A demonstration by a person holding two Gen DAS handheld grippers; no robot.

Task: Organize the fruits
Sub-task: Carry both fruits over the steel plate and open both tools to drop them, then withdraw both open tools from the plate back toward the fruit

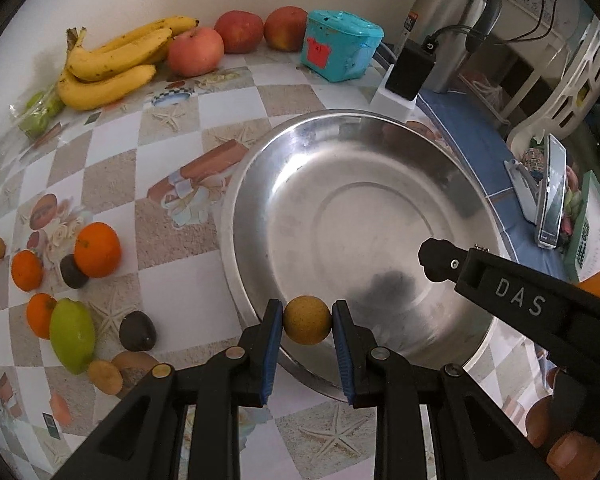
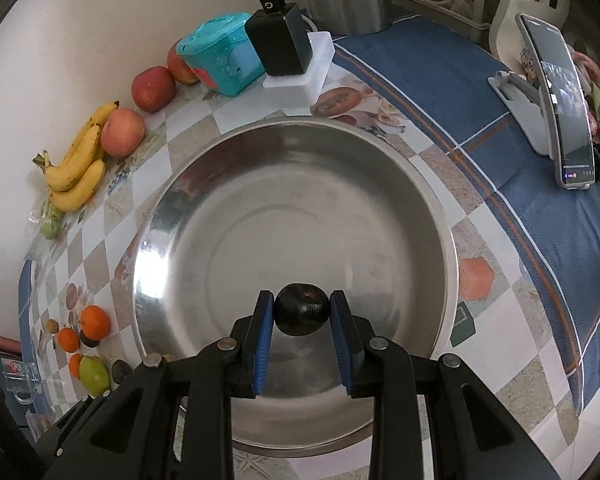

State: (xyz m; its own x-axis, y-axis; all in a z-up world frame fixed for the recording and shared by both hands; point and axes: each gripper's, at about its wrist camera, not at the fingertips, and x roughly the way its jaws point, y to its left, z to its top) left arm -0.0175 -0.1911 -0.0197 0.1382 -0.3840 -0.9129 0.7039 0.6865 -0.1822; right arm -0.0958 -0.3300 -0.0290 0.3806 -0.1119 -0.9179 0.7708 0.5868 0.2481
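Note:
A large steel bowl point(image 1: 380, 168) stands empty on the checkered tablecloth; it also shows in the right wrist view point(image 2: 220, 168). My left gripper point(image 1: 307, 320) is shut on a small yellow-brown round fruit point(image 1: 307, 320) over the bowl's near rim. My right gripper point(image 2: 302, 315) is shut on a dark plum point(image 2: 302, 315) above the bowl's inside; its finger also shows in the left wrist view point(image 1: 436, 258). Oranges point(image 1: 97, 250), a green mango point(image 1: 72, 334) and dark fruits point(image 1: 137, 331) lie left of the bowl. Bananas point(image 1: 112, 60) and apples point(image 1: 196, 51) lie by the wall.
A teal box point(image 1: 340, 45), a black charger on a white block point(image 1: 408, 70) and a steel flask point(image 1: 448, 12) stand behind the bowl. A phone on a stand point(image 2: 560, 108) is at the right on a blue cloth. A bagged green fruit point(image 1: 40, 114) lies far left.

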